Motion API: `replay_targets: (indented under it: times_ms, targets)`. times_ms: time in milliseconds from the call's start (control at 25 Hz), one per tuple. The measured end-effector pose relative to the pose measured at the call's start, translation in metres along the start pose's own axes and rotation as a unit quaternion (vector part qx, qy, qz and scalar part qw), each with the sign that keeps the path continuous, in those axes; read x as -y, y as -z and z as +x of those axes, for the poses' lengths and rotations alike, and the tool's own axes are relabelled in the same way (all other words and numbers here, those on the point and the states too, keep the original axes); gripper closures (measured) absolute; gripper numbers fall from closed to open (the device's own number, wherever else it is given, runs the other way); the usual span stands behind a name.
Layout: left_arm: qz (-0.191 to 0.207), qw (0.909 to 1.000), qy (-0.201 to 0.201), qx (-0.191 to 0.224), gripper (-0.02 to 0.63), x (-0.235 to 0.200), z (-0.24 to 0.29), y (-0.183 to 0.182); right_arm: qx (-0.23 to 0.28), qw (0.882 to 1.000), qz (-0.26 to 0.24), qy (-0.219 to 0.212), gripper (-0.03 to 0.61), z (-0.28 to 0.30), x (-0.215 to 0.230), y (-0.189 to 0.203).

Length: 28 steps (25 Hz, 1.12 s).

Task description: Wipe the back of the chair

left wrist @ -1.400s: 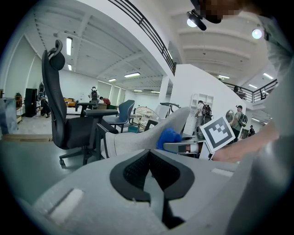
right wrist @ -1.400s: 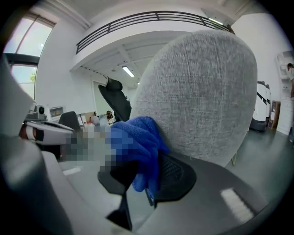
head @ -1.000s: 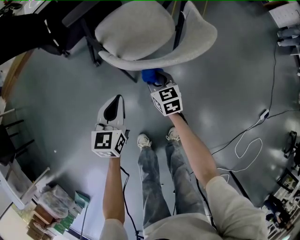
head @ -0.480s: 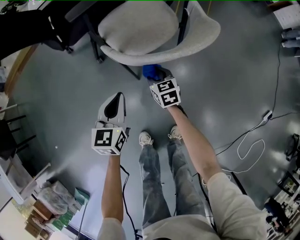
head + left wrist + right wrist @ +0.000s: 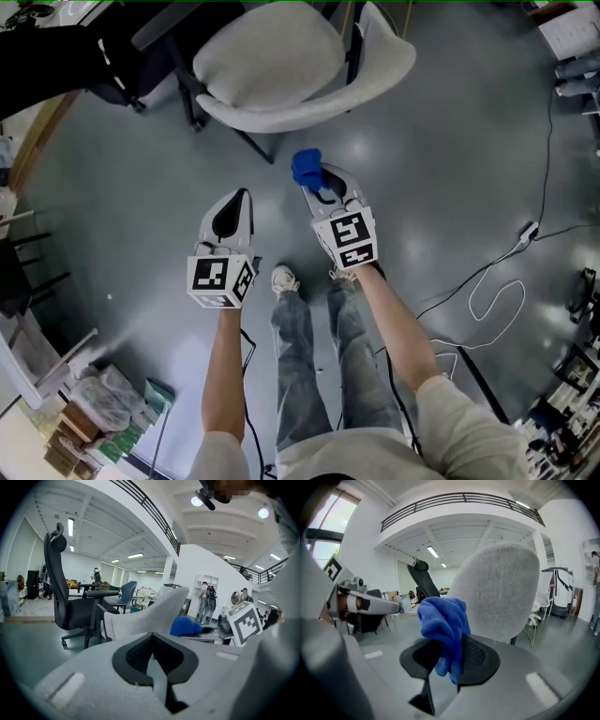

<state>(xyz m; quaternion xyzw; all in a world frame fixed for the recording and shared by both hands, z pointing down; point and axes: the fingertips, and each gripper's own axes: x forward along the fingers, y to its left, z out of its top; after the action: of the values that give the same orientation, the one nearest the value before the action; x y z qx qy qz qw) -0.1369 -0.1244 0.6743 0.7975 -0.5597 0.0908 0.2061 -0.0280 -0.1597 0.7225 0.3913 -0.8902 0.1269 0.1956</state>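
Note:
A light grey upholstered chair (image 5: 281, 66) stands ahead of me, its curved back (image 5: 300, 117) toward me. In the right gripper view that back (image 5: 501, 592) rises just beyond the jaws. My right gripper (image 5: 317, 178) is shut on a blue cloth (image 5: 306, 166), bunched above the jaws (image 5: 443, 620) and a short way off the chair back. My left gripper (image 5: 231, 208) is held lower left of the chair, shut with nothing in it; from its view I see the chair (image 5: 150, 616) and the blue cloth (image 5: 186, 626) to the right.
A black office chair (image 5: 103, 56) stands at the upper left (image 5: 70, 606). Cables (image 5: 497, 281) trail over the grey floor at right. Boxes and bags (image 5: 94, 412) sit at lower left. The person's shoes (image 5: 286, 279) are below the grippers. People stand in the distance (image 5: 206, 597).
My right gripper with the blue cloth has pulled back from under the chair back toward me. The left gripper has stayed put.

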Motion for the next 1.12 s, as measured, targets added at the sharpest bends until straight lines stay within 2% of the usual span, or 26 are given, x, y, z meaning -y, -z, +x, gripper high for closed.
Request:
replay_targets:
  times_ms: [320, 480, 920, 1120]
  targets:
    - [0.004, 1.0, -0.001, 0.001, 0.612, 0.009, 0.001, -0.008, 0.096, 0.992, -0.078, 0.021, 0.474, -0.048, 0.003, -0.102]
    - [0.002, 1.0, 0.001, 0.002, 0.612, 0.011, 0.004, -0.009, 0.122, 0.988, -0.086, 0.031, 0.474, -0.048, 0.01, -0.135]
    - [0.004, 0.9999, 0.01, -0.013, 0.612, 0.014, 0.013, -0.002, 0.112, 0.99, -0.084, 0.034, 0.474, -0.004, 0.03, -0.117]
    - [0.002, 0.9999, 0.007, -0.014, 0.612, 0.007, 0.018, -0.002, 0.087, 0.993, -0.07, 0.033, 0.476, 0.011, 0.035, -0.09]
